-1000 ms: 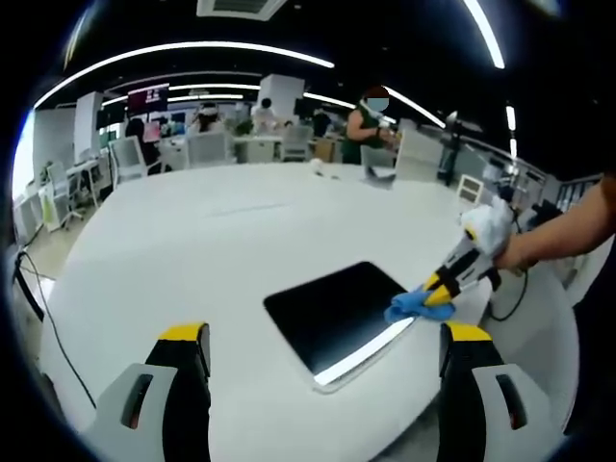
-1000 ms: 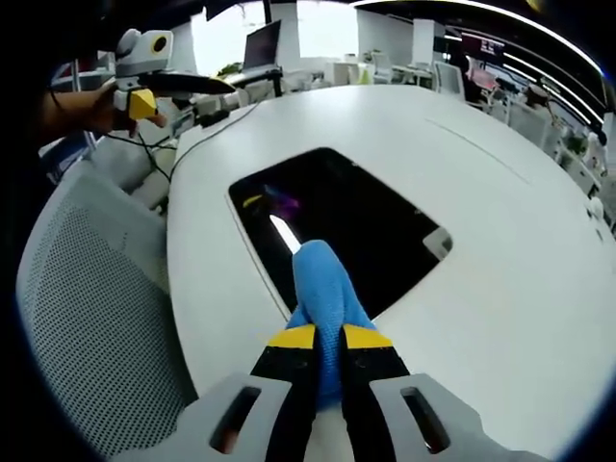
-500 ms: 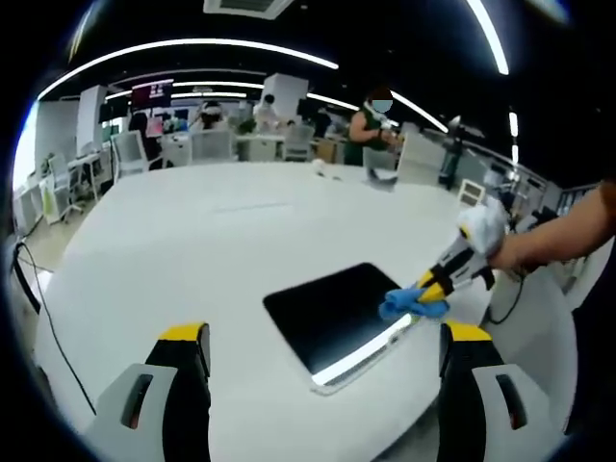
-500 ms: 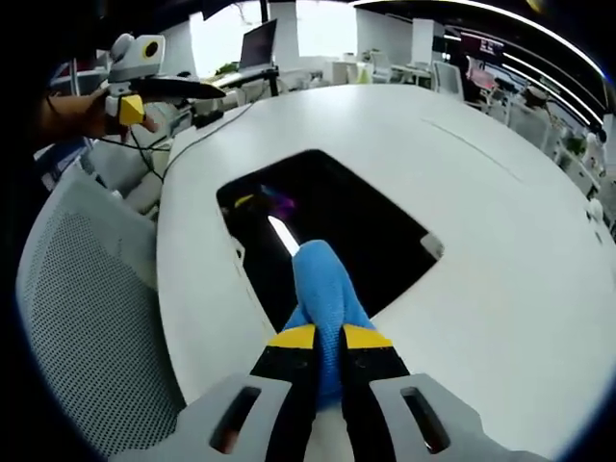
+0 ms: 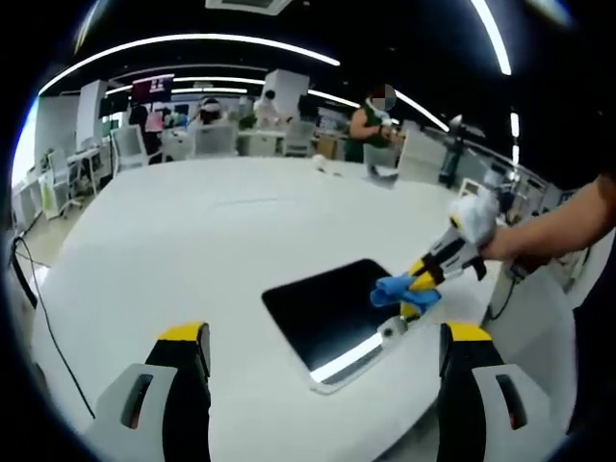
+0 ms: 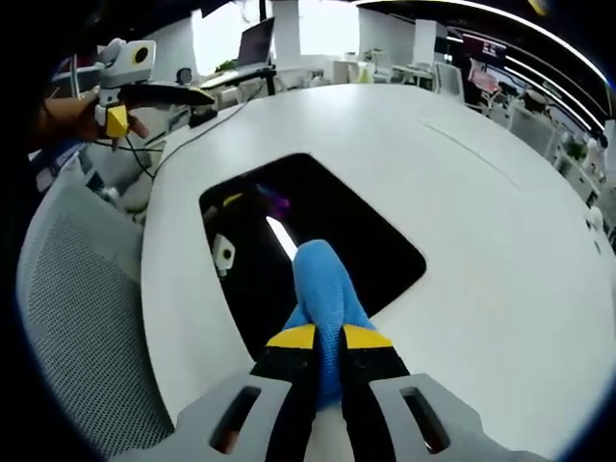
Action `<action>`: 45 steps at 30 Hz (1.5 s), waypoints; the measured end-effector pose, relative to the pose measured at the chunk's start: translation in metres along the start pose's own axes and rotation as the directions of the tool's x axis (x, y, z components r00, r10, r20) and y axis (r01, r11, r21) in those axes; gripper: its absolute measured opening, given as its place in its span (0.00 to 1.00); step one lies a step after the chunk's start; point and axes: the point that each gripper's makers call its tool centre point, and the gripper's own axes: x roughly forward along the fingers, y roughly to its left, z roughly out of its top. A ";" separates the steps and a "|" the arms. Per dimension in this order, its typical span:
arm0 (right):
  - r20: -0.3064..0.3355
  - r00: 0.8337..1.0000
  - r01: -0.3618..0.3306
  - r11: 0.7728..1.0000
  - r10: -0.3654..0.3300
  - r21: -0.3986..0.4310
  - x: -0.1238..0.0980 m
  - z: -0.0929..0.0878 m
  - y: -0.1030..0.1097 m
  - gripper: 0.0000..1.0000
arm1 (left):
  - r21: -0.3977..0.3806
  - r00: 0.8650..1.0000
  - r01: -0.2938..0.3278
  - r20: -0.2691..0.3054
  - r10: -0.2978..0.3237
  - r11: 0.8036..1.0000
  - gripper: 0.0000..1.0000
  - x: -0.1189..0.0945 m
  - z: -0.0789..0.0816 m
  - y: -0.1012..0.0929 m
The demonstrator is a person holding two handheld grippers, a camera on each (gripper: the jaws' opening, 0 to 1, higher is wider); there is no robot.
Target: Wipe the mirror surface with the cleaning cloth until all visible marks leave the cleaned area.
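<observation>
A dark rectangular mirror (image 5: 327, 313) (image 6: 327, 231) lies flat on the white table (image 5: 192, 250) (image 6: 481, 231), reflecting a ceiling light strip. My right gripper (image 6: 327, 337) is shut on the blue cleaning cloth (image 6: 325, 289), whose free end rests on the mirror's surface. In the left gripper view that same gripper (image 5: 416, 282) comes in from the right, pressing the blue cloth (image 5: 399, 292) onto the mirror's right part. My left gripper (image 5: 322, 337) stands open above the table's near edge, with nothing between its fingers. It shows small at the upper left of the right gripper view (image 6: 120, 91).
A grey mesh chair (image 6: 77, 327) stands beside the table's edge. Cables (image 6: 192, 120) lie at the table's far left end. People and desks (image 5: 375, 125) are in the background beyond the table. A cable (image 5: 29, 289) hangs off the table's left side.
The right gripper has slid the cloth further in across the mirror from its edge. The left gripper has stayed about where it was.
</observation>
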 end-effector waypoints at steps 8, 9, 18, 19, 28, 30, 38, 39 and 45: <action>-0.003 1.000 -0.003 1.000 0.003 -0.015 0.004 0.005 -0.013 0.03 | 0.006 1.000 -0.003 -0.008 0.003 1.000 1.00 0.002 0.001 0.005; -0.003 1.000 -0.003 1.000 0.003 -0.016 0.005 0.006 -0.014 0.03 | 0.012 1.000 -0.005 -0.014 0.006 1.000 1.00 0.003 0.000 0.006; -0.010 1.000 -0.013 0.999 0.013 -0.041 0.010 0.014 -0.028 0.03 | 0.013 1.000 -0.004 -0.028 0.004 1.000 1.00 0.004 -0.004 0.005; -0.011 1.000 -0.014 0.999 0.014 -0.044 0.011 0.014 -0.029 0.03 | 0.013 1.000 -0.004 -0.030 0.004 1.000 1.00 0.004 -0.004 0.005; -0.018 1.000 -0.010 0.998 0.009 -0.057 0.016 0.021 -0.042 0.03 | 0.018 0.999 -0.003 -0.037 0.004 1.000 1.00 0.006 -0.003 0.004; -0.018 1.000 -0.007 0.998 0.006 -0.058 0.017 0.022 -0.046 0.03 | 0.019 0.999 -0.002 -0.038 0.003 1.000 1.00 0.007 -0.003 0.004; -0.019 1.000 -0.002 0.999 0.001 -0.054 0.024 0.029 -0.061 0.03 | 0.023 0.999 0.001 -0.042 0.000 1.000 1.00 0.009 -0.003 0.003; -0.019 1.000 -0.002 0.999 0.001 -0.054 0.024 0.030 -0.062 0.03 | 0.024 0.999 0.001 -0.043 0.000 1.000 1.00 0.009 -0.004 0.003; -0.017 1.000 0.001 0.999 -0.002 -0.050 0.026 0.034 -0.067 0.03 | 0.019 0.999 -0.001 -0.044 0.002 1.000 1.00 0.009 -0.004 0.002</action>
